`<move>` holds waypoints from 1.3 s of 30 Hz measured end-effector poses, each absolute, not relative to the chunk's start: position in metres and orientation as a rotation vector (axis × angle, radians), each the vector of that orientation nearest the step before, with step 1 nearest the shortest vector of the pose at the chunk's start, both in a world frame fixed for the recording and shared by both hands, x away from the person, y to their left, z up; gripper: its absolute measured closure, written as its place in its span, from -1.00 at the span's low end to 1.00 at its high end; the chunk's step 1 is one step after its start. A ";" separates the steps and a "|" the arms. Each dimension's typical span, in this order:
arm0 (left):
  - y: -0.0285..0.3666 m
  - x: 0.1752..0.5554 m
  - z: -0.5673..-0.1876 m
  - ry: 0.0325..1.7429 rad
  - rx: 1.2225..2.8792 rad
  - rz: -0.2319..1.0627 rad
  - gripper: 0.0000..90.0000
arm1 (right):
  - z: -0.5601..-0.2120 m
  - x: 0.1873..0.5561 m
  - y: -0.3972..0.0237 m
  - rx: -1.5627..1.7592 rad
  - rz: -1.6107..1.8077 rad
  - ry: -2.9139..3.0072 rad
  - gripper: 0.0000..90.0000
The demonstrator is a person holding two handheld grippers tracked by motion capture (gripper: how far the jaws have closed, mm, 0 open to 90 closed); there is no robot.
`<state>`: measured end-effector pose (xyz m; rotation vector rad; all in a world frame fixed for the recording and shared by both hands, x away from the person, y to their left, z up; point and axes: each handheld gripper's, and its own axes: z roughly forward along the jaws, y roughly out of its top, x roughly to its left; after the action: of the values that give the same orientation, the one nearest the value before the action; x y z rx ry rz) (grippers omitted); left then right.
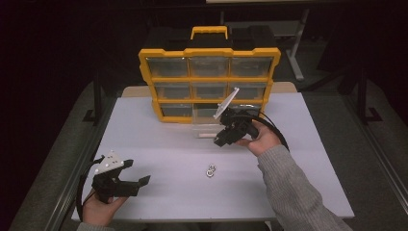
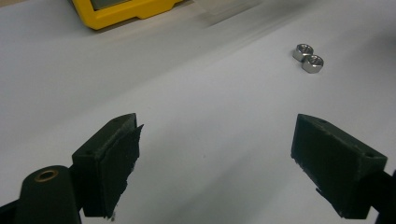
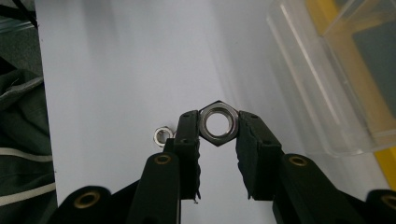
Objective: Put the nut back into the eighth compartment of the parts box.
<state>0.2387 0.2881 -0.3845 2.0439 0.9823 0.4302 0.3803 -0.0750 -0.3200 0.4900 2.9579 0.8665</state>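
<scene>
My right gripper (image 3: pixel 218 125) pinches a steel hex nut (image 3: pixel 217 123) flat-to-flat, its two pads pressing on opposite faces so the nut can't spin or slip, and its hole faces the camera. I hold it lifted off the white table (image 1: pixel 159 144), right of centre and close to the clear drawer (image 1: pixel 207 123) that stands pulled out of the yellow organizer (image 1: pixel 209 82) at the far edge; the drawer is out, I judge, so that the nut can be dropped in from above. In the high view that same gripper (image 1: pixel 222 138) sits just in front of the drawer, tilted down toward the table. Two more nuts (image 1: pixel 210 170) lie touching each other near the middle of the table, waiting their turn, as I read it. My left gripper (image 2: pixel 215 140) rests at the near left, jaws spread wide with nothing between them, pointed toward that pair (image 2: pixel 308 57) but well apart from it, ready to help if needed.
</scene>
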 end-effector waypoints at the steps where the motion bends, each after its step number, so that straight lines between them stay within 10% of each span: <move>1: 0.288 0.239 -0.384 0.982 2.042 0.429 -0.67 | -0.318 0.381 -0.075 0.487 0.866 2.956 0.54; 39: 0.291 0.240 -0.385 0.983 2.032 0.423 -0.67 | -0.311 0.467 -0.050 0.739 0.790 2.879 0.54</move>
<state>0.2399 0.2914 -0.3847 2.0323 0.9832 0.4228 0.4675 -0.0495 -0.3113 0.7386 2.8788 0.7903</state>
